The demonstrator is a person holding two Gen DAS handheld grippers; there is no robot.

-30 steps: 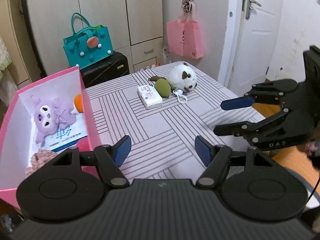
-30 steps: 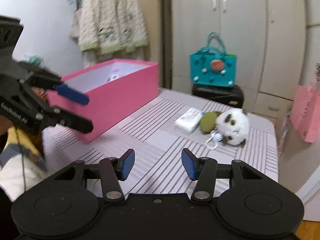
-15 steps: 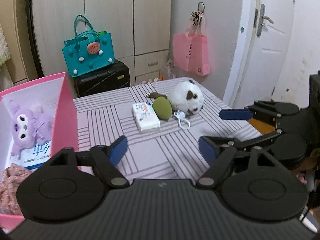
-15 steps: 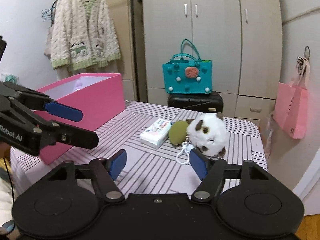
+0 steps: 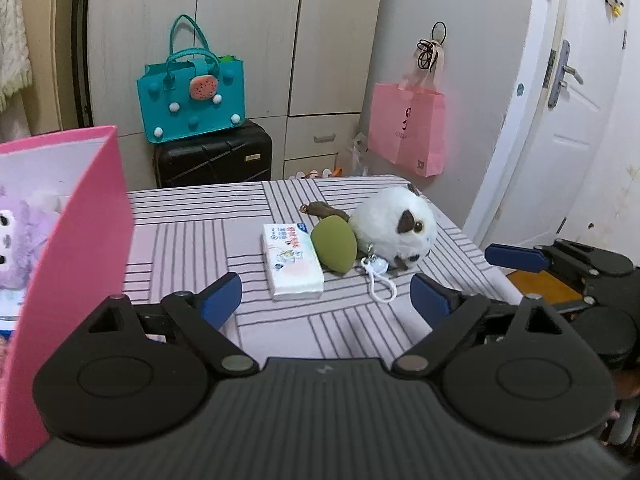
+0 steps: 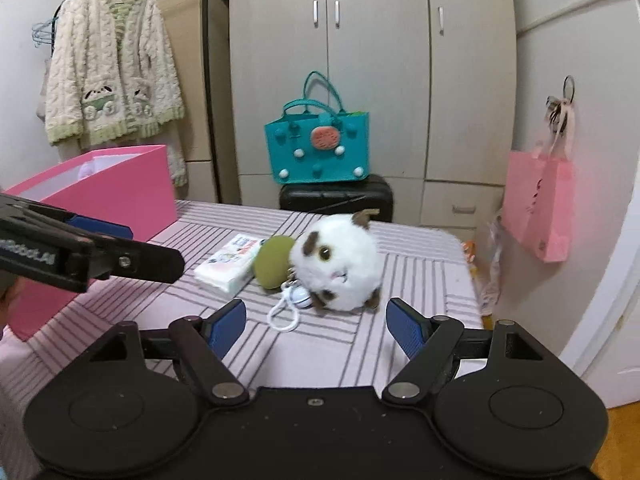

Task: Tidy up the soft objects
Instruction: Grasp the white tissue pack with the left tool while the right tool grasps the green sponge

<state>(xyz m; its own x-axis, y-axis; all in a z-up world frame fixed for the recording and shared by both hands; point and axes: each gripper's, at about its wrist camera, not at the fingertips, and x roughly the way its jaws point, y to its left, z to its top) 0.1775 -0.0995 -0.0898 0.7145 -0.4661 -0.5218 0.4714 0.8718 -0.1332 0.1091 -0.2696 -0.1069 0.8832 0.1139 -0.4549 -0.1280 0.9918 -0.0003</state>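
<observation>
nearby, tissue pack [image 5: 294, 266] touches green plush [image 5: 334, 249]

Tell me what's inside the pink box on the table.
In the pink cardboard box, a purple plush toy shows, with printed paper below it. The box's near wall hides the rest.

Round plush [image 6: 340, 264]: long white fluffy pile, brown patches, glossy bead eye.
Green pad [image 5: 334, 246]: matt olive, smooth felt-like cloth.
Tissue pack [image 5: 292, 266]: glossy printed plastic film, slightly creased.
Keyring loop [image 6: 285, 312]: white smooth cord.
Tablecloth [image 5: 192, 224]: matt pink cloth, printed grey stripes.
Pink box [image 6: 132, 184]: smooth matt card, white inside.
Purple plush [image 5: 18, 236]: soft lilac pile.
Finger pads [image 6: 226, 326]: blue, matt, rubbery.
Gripper body [image 6: 312, 432]: black matt plastic, metal pivot pins.
</observation>
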